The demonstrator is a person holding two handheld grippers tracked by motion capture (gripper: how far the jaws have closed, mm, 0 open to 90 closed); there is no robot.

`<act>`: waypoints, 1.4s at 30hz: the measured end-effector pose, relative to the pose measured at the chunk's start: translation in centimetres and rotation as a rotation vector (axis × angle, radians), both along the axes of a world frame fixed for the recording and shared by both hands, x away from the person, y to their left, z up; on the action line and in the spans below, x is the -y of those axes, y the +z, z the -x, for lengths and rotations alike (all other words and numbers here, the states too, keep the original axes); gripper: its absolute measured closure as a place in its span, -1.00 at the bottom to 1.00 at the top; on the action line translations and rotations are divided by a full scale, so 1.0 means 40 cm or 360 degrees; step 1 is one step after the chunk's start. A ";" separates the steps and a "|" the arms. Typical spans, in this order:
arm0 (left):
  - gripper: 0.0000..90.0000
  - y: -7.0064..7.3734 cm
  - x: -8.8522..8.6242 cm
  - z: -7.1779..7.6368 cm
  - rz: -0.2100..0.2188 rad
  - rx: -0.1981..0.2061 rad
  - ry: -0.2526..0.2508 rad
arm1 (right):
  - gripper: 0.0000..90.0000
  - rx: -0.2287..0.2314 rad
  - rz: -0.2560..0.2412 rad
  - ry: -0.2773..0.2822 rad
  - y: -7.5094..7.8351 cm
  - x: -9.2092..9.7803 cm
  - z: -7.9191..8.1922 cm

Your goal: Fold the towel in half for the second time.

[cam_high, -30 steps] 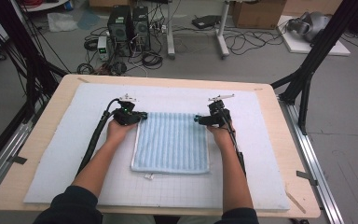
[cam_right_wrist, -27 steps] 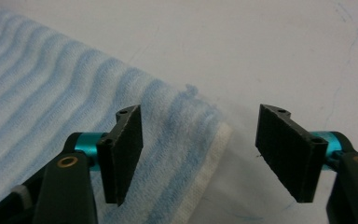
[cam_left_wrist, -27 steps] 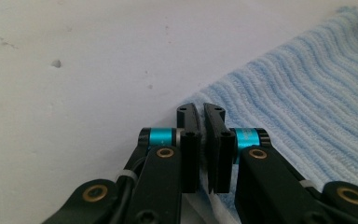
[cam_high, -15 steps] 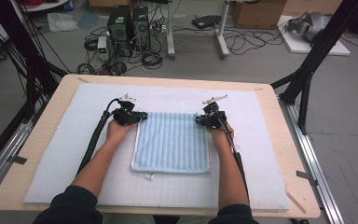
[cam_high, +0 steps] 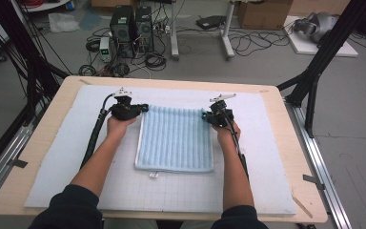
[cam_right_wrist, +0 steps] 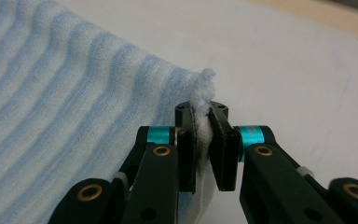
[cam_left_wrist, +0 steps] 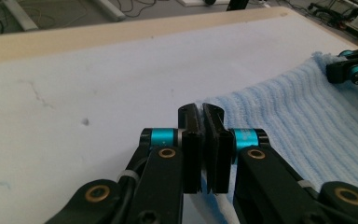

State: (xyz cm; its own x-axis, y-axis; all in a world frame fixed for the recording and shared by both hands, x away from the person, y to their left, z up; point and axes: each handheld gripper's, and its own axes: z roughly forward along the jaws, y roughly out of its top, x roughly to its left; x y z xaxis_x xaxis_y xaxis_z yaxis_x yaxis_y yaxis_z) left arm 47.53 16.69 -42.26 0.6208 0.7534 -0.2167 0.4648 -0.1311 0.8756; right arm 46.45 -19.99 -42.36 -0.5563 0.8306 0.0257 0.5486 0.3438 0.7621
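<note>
I had the light blue ribbed towel [cam_high: 175,138] lying flat on the white mat [cam_high: 66,157] that covered the wooden table [cam_high: 43,102], its long sides running away from me and a small white tag [cam_high: 153,175] poking out at its near edge. My left gripper [cam_high: 142,109] sat at the towel's far left corner and my right gripper [cam_high: 204,116] at the far right corner, so the two were well apart with the towel's far edge stretched between them.

In the right gripper view, my right gripper [cam_right_wrist: 202,116] was clamped on the towel [cam_right_wrist: 65,102]: a tuft of the corner stood up above the jaws and white fabric was squeezed in the gap between them.

In the left gripper view, my left gripper [cam_left_wrist: 200,112] had its jaws drawn nearly together with only a thin dark slit between them. The towel [cam_left_wrist: 303,121] lay right against the jaw on that side and a pale strip showed just below the jaws, so I think a thin edge of cloth was pinched there, though I could not see it plainly. Farther off in that view, the tip of my other gripper rested at the opposite corner.

Both of my forearms lay over the mat on either side of the towel, dark sleeves at the near edge of the table.
</note>
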 end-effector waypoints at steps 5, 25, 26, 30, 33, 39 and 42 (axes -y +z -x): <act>0.90 0.009 -0.003 -0.002 0.0045 0.0028 -0.0067 | 0.83 0.0106 -0.0029 -0.0045 0.018 0.007 0.007; 0.89 0.030 -0.042 0.140 0.0118 0.0168 -0.0202 | 0.81 0.0198 -0.0128 0.0118 0.046 0.025 0.142; 0.89 0.029 -0.046 0.150 0.0124 0.0169 -0.0207 | 0.81 0.0205 -0.0143 0.0128 0.048 0.026 0.152; 0.89 0.022 -0.052 0.176 0.0125 0.0184 -0.0233 | 0.80 0.0223 -0.0143 0.0163 0.048 0.028 0.186; 0.89 0.020 -0.052 0.192 0.0111 0.0179 -0.0262 | 0.80 0.0211 -0.0156 0.0178 0.042 0.031 0.210; 0.89 0.006 -0.058 0.228 0.0135 0.0180 -0.0280 | 0.79 0.0215 -0.0154 0.0215 0.042 0.033 0.249; 0.88 0.000 -0.061 0.248 0.0132 0.0189 -0.0299 | 0.79 0.0222 -0.0153 0.0233 0.033 0.036 0.265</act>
